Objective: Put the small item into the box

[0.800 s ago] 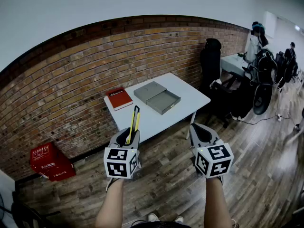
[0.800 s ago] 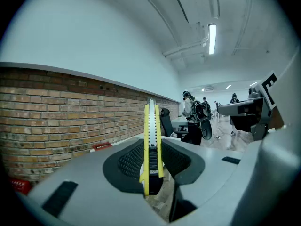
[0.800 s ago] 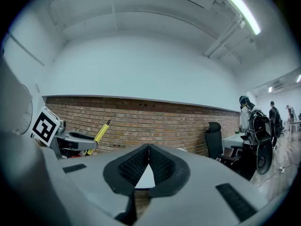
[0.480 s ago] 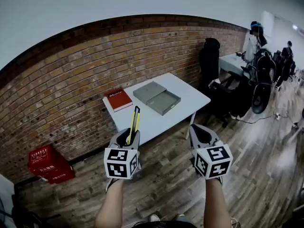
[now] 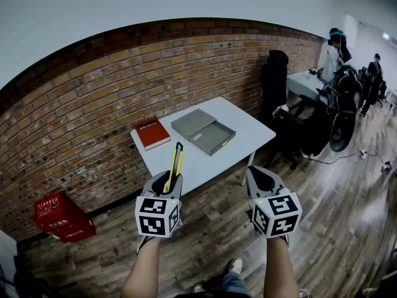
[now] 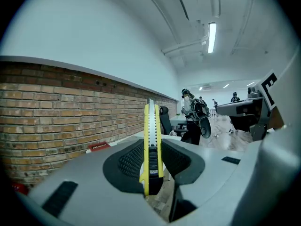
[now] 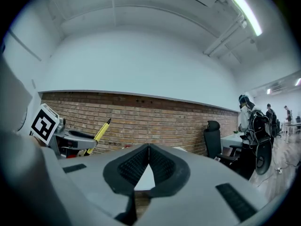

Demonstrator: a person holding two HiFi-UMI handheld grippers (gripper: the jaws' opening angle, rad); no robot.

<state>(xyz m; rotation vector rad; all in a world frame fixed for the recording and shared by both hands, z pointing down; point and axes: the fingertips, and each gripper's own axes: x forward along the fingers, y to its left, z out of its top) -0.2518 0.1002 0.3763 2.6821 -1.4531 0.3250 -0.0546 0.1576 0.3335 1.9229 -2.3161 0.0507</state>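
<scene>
My left gripper point(image 5: 171, 180) is shut on a yellow utility knife point(image 5: 176, 161), which sticks up and forward from between the jaws. In the left gripper view the knife point(image 6: 151, 140) stands upright between the dark pads point(image 6: 131, 160). My right gripper point(image 5: 261, 177) is beside it, shut and holding nothing; its tips meet in the right gripper view point(image 7: 148, 147). Ahead, a white table point(image 5: 205, 161) carries an open grey box point(image 5: 215, 138) with its lid point(image 5: 192, 122) lying next to it. Both grippers are short of the table, over the wooden floor.
A red book point(image 5: 152, 133) lies at the table's left end. A brick wall point(image 5: 93, 98) runs behind the table. A red crate point(image 5: 59, 217) sits on the floor at left. A black office chair point(image 5: 276, 79), another desk and people point(image 5: 338, 48) are at the right.
The table and red crate have slid slightly left in the head view, and a shoe now shows at the bottom edge. Both grippers stay side by side, the knife still held.
</scene>
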